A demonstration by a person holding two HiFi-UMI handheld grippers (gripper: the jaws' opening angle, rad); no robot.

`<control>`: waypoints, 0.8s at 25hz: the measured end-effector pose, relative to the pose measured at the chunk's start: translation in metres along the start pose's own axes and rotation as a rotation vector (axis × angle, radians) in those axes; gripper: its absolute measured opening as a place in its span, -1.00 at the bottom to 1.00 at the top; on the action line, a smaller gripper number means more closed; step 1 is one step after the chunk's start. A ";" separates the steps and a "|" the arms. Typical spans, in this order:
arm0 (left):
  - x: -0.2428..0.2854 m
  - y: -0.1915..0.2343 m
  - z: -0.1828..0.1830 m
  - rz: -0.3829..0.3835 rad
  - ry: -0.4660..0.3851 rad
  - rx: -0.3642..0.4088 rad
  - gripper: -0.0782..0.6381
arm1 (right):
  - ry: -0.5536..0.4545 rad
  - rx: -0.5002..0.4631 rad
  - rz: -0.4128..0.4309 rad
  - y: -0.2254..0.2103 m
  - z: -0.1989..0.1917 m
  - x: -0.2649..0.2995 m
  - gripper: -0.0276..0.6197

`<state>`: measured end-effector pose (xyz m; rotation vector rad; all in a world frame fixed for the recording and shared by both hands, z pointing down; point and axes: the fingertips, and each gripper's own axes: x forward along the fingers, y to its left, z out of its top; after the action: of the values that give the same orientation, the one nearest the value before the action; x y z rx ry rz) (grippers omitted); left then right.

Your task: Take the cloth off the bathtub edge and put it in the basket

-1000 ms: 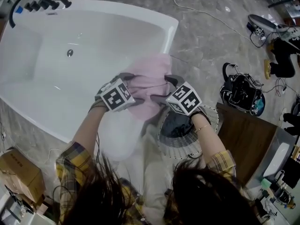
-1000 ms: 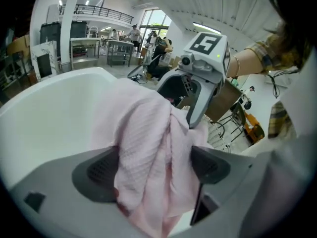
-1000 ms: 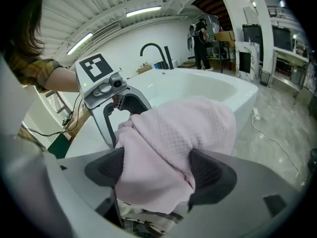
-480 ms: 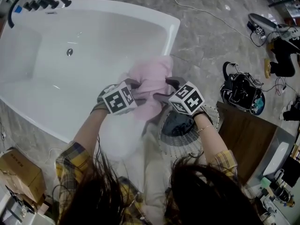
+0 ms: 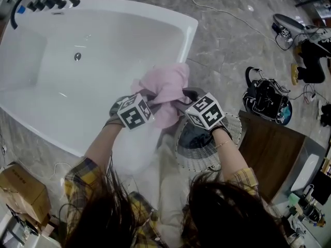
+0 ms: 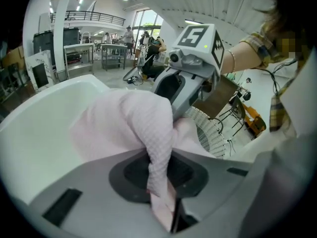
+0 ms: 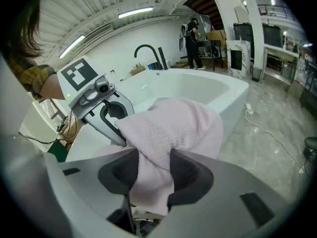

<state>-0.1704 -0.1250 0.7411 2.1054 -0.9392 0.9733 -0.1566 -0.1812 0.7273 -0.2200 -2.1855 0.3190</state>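
Note:
A pink waffle cloth [image 5: 166, 87] lies bunched on the near corner of the white bathtub's rim [image 5: 189, 32]. My left gripper [image 5: 150, 95] grips its left side, and in the left gripper view a fold of cloth [image 6: 126, 125] is pinched between the closing jaws [image 6: 159, 168]. My right gripper [image 5: 181, 99] holds the right side. Its jaws are also closing, with the cloth [image 7: 173, 125] squeezed between the pads [image 7: 151, 175]. A white wicker basket [image 5: 234, 130] with a dark inside stands on the floor just below the right gripper.
A black faucet [image 5: 36, 3] sits at the tub's far left corner. A black bag [image 5: 266, 103], shoes and cables lie on the marble floor to the right. A brown wooden cabinet [image 5: 271, 150] stands next to the basket, and a cardboard box [image 5: 20, 190] at lower left.
Both grippers' jaws have closed in on the cloth from either side. The cloth has bunched up between them and pulled slightly toward me.

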 end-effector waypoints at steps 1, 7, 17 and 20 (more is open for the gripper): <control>0.000 0.000 0.000 0.013 -0.001 -0.006 -0.57 | 0.000 -0.007 -0.008 0.001 0.000 -0.001 -0.36; -0.001 0.000 0.001 0.091 -0.021 -0.069 -0.59 | -0.022 -0.050 -0.058 0.007 0.000 -0.007 -0.55; -0.021 -0.017 0.005 0.136 -0.066 -0.129 -0.61 | -0.046 -0.067 -0.055 0.034 0.011 -0.030 -0.59; -0.037 -0.023 0.013 0.153 -0.092 -0.139 -0.61 | -0.088 -0.054 -0.066 0.043 0.022 -0.046 -0.59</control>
<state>-0.1645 -0.1096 0.6988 1.9989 -1.1942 0.8656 -0.1458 -0.1561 0.6666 -0.1657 -2.2850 0.2366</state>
